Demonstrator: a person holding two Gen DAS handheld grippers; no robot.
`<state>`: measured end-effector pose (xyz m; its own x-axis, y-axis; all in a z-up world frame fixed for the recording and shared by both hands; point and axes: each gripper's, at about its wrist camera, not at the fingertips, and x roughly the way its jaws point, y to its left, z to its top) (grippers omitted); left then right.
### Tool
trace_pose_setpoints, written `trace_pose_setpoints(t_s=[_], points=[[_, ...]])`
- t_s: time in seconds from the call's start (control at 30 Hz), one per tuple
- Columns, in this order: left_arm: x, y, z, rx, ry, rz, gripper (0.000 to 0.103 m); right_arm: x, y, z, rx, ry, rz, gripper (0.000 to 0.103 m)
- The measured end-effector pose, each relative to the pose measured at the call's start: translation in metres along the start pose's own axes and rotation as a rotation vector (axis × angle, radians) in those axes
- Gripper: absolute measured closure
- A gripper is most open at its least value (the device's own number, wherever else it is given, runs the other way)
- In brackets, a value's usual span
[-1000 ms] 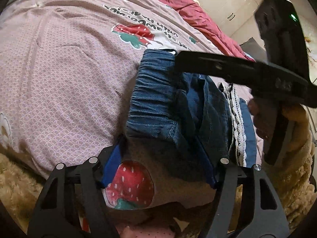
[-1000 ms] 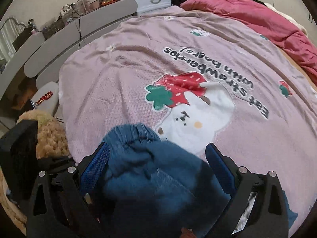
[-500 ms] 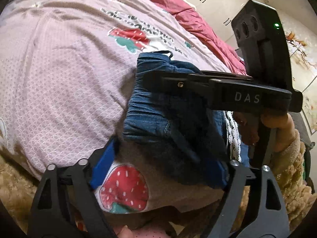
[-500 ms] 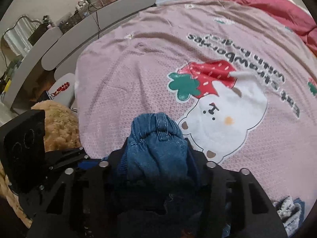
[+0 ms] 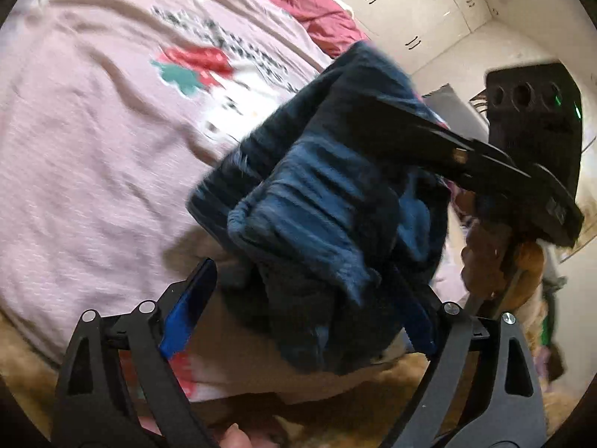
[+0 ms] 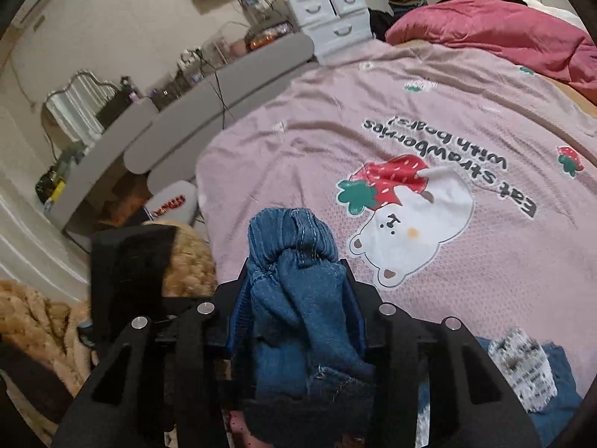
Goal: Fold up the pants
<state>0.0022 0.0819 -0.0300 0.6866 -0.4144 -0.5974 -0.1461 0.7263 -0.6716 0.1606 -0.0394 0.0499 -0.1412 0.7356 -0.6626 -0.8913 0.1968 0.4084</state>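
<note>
The folded blue denim pants (image 6: 291,235) are bunched between the pads of my right gripper (image 6: 298,280), whose jaws are closing and press on the cloth from both sides. In the left wrist view the pants (image 5: 317,205) hang lifted above the pink bedspread, blurred by motion. My left gripper (image 5: 298,310) sits just below and in front of them. Its jaws are opening wide; the left blue pad (image 5: 186,306) stands clear of the cloth, which droops between the fingers. The right gripper's black body (image 5: 522,171) reaches in from the right, held by a hand in a fuzzy tan sleeve.
The pink bedspread (image 6: 429,119) with a bear and strawberry print covers the bed. A red duvet (image 6: 503,37) lies at the far side. Another blue garment with a white printed patch (image 6: 522,373) lies at the near right. A grey headboard (image 6: 224,86) and white drawers (image 6: 332,11) stand behind.
The right gripper closed on the pants bundle and lifted it off the bed. The left gripper's fingers spread wider and let go of the cloth, and its view tilted up.
</note>
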Motion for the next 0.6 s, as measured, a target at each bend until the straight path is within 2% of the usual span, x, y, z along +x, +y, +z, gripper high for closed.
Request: trace_pose_setpoints(t_s=[0.07,0.13,0.27,0.47,0.6], points=[[0.008,-0.002,0.0,-0.034,0.025,-0.041,0.023,-0.01,-0.004,-0.003,0.006,-0.02,-0.002,0.062],[0.012,-0.009,0.0,-0.036,0.029,-0.062,0.048,-0.019,-0.008,-0.008,0.018,-0.04,-0.012,0.061],[0.009,-0.029,-0.001,0.006,0.027,-0.101,0.048,-0.037,-0.018,-0.02,0.041,-0.082,-0.002,0.059],[0.015,-0.073,-0.008,0.15,-0.006,-0.081,0.048,-0.066,-0.035,-0.036,0.082,-0.147,-0.008,0.054],[0.025,-0.09,-0.015,0.219,0.006,-0.103,0.039,-0.086,-0.05,-0.05,0.126,-0.186,-0.024,0.046]])
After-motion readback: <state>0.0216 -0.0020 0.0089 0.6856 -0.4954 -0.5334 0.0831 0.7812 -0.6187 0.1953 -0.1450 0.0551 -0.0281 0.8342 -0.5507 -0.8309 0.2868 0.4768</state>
